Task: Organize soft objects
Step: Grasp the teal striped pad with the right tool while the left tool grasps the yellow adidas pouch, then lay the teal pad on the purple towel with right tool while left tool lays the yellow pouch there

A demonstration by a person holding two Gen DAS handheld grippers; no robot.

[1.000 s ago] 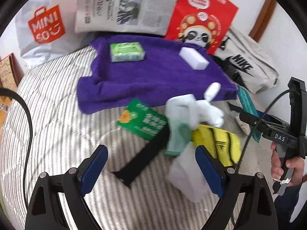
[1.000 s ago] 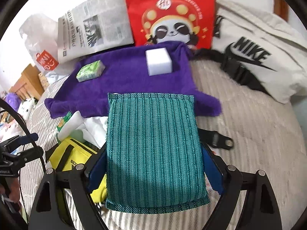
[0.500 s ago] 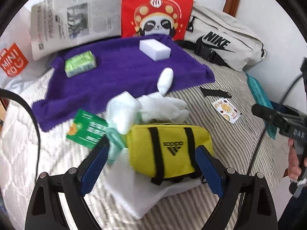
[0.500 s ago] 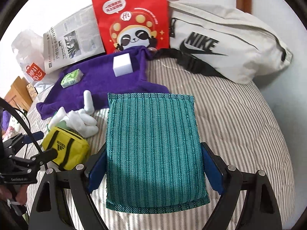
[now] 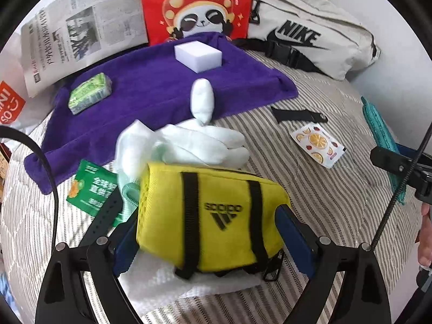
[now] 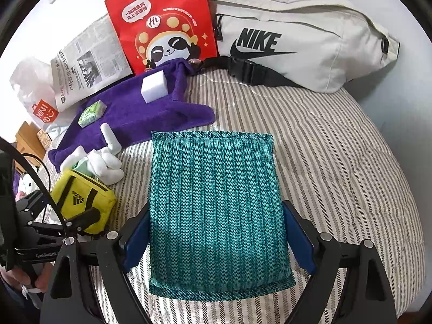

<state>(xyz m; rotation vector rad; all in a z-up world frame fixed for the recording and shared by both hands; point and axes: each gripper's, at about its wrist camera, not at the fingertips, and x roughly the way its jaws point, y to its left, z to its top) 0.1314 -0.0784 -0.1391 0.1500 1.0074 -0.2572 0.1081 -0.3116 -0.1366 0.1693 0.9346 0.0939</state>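
Note:
My left gripper (image 5: pixel 212 239) straddles a yellow Adidas pouch (image 5: pixel 213 216) that lies on a white cloth; its blue pads sit at the pouch's two ends, still open. A white glove-shaped plush (image 5: pixel 205 140) lies just beyond the pouch. My right gripper (image 6: pixel 217 239) is shut on a teal knitted pad (image 6: pixel 216 210) and holds it above the striped bed. A purple towel (image 5: pixel 151 89) carries a white sponge block (image 5: pixel 198 55) and a green sponge (image 5: pixel 90 91). In the right wrist view the pouch (image 6: pixel 81 202) and the left gripper show at the left.
A red panda bag (image 5: pixel 197 5), a newspaper (image 5: pixel 81 32) and a white Nike bag (image 5: pixel 310 35) stand at the back. A green packet (image 5: pixel 91 189), a black strap (image 5: pixel 297 114) and a fruit-print sachet (image 5: pixel 318 144) lie on the striped bedcover (image 6: pixel 337 162).
My left gripper swung right and moved in until the yellow pouch sits between its fingers. My right gripper moved right and back with the teal pad, away from the purple towel.

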